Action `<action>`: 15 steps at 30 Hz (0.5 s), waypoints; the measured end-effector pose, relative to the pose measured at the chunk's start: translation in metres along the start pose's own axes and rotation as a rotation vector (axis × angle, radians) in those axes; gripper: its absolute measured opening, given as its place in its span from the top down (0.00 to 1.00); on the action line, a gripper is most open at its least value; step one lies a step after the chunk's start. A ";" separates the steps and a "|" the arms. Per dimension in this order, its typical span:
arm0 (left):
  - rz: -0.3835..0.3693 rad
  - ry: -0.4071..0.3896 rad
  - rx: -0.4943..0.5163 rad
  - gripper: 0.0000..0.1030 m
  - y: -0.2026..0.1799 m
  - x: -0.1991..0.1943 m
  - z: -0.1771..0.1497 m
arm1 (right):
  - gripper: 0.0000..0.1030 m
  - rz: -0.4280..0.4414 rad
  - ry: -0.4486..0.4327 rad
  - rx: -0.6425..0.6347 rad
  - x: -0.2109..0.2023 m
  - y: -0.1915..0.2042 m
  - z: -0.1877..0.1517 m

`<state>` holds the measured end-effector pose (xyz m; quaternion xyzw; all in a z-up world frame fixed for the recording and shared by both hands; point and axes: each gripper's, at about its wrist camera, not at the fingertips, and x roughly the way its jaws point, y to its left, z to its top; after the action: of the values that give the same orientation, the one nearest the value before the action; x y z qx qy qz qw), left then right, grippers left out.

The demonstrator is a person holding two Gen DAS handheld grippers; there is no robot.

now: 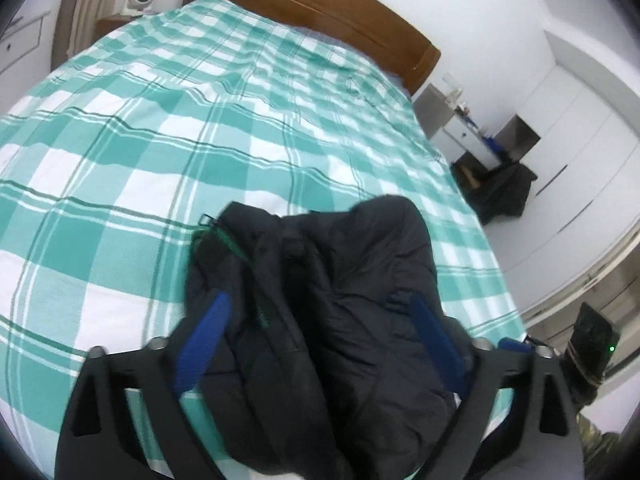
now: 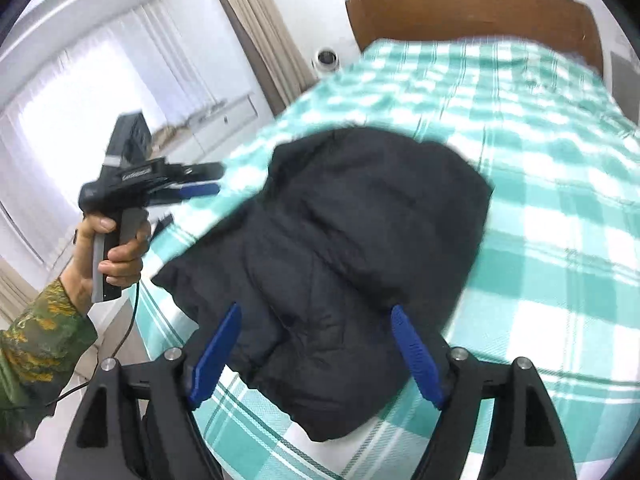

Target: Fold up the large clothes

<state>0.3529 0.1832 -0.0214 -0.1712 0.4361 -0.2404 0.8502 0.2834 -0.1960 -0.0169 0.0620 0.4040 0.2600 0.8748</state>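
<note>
Folded dark jacket (image 2: 352,256) lies on the checked bed (image 1: 160,160); both tongs, left (image 1: 320,308) and right (image 2: 316,316), apparently spread wide, gripping nothing.

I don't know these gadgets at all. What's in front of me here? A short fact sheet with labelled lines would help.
Setting: bedroom, bed with green-and-white checked sheet, wooden headboard
Garment: dark padded jacket, bundled in a compact heap near the bed's edge
Left gripper: blue fingers spread wide either side of the jacket, gripping nothing
Right gripper: likewise open over the jacket
Person: left hand in a camouflage sleeve holds the left tool's handle
Sharpness: both views motion-blurred
</note>
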 end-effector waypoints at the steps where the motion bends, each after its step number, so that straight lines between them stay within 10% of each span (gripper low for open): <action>1: 0.014 0.010 -0.017 0.05 0.008 0.002 0.000 | 0.23 -0.002 0.002 0.003 0.000 -0.007 -0.001; 15: -0.080 0.215 -0.155 0.01 0.060 0.099 -0.048 | 0.23 0.266 0.082 0.464 0.071 -0.116 -0.035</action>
<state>0.3784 0.1738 -0.1437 -0.2270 0.5347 -0.2565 0.7725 0.3426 -0.2633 -0.1253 0.3027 0.4764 0.2754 0.7782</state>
